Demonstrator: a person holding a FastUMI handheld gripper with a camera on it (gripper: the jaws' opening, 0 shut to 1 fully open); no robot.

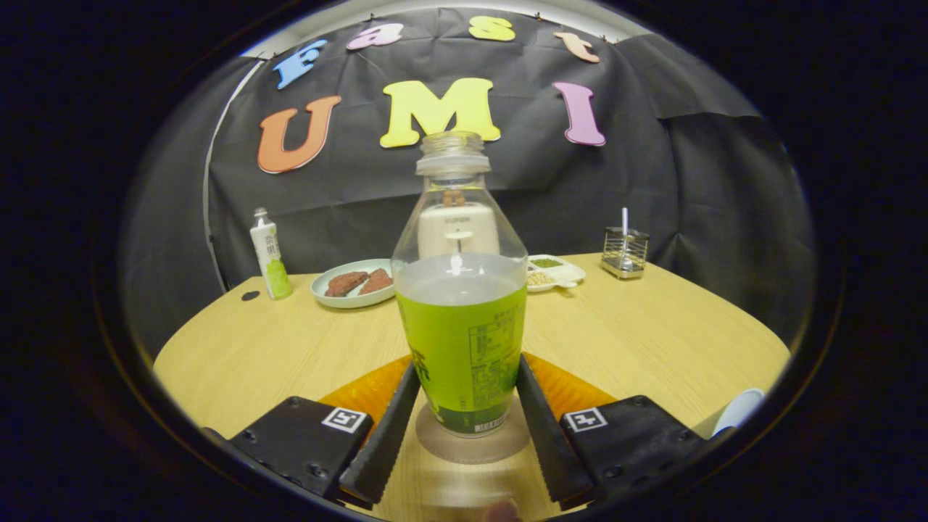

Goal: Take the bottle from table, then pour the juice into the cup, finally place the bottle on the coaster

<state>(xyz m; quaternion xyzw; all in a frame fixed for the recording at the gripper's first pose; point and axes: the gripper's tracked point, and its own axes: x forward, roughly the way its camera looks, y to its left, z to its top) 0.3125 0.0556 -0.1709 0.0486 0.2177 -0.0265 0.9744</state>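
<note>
An uncapped clear bottle (461, 304) with a green label, holding juice up to its shoulder, stands upright on a round brownish coaster (471, 448). My gripper (469, 366) has one finger on each side of the bottle's lower body, and both fingertips (407, 388) press against the label. The coaster lies on the wooden table (652, 341) between the fingers. A pale cup (739, 409) shows partly, to the right of the right finger.
An orange mat (366, 391) lies under and behind the fingers. Farther back are a small white-green bottle (270, 254), a plate with brown pieces (354, 284), a white divided dish (554, 273) and a wire holder (625, 252).
</note>
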